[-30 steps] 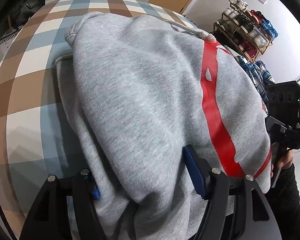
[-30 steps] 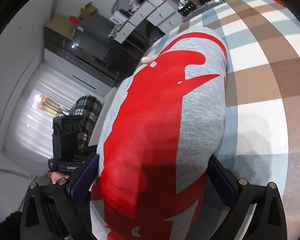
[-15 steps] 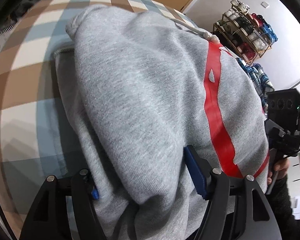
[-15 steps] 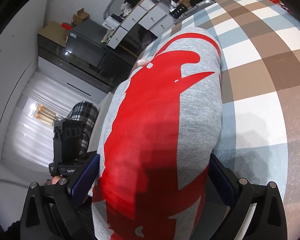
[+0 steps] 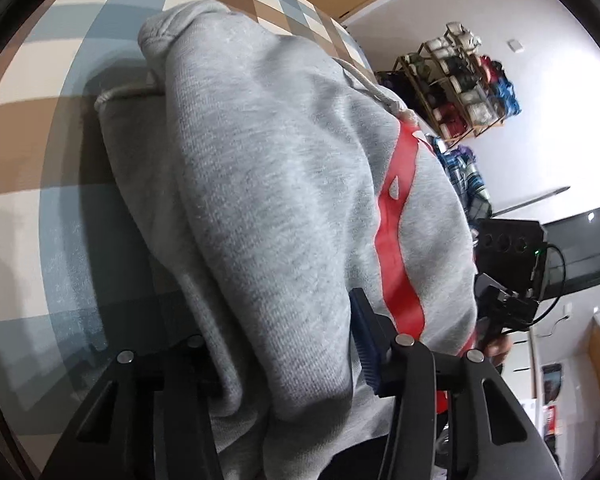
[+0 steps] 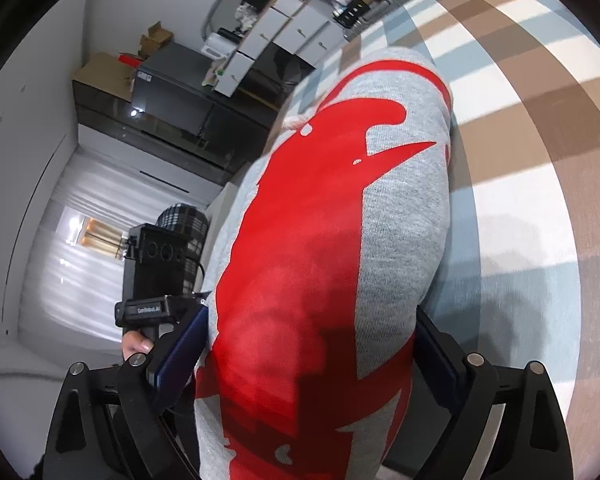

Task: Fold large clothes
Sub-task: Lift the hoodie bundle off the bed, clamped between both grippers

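A grey hoodie (image 5: 268, 184) with a big red print (image 6: 300, 220) lies folded on a plaid cover (image 5: 40, 160); a white drawstring (image 5: 132, 92) trails from its hood. My left gripper (image 5: 280, 328) has the hoodie's near edge between its jaws, which are closing, and the cloth bunches in folds against the blue pad (image 5: 364, 340). My right gripper (image 6: 310, 316) stands wide around the other near corner. Its jaws are starting to close, with the thick fold filling the gap. Each view shows the other hand-held gripper (image 5: 508, 272) (image 6: 156, 272) beside the hoodie.
The plaid cover (image 6: 540, 160) stretches away past the hoodie. A shoe rack (image 5: 460, 80) stands against the wall on one side. White drawers (image 6: 284, 28) and a dark cabinet (image 6: 160, 96) stand on the other. A checked garment (image 6: 184, 220) lies at the cover's edge.
The left gripper has tilted and its jaws have narrowed on the hoodie's edge, gathering the cloth. The right gripper has rolled slightly and stayed in place.
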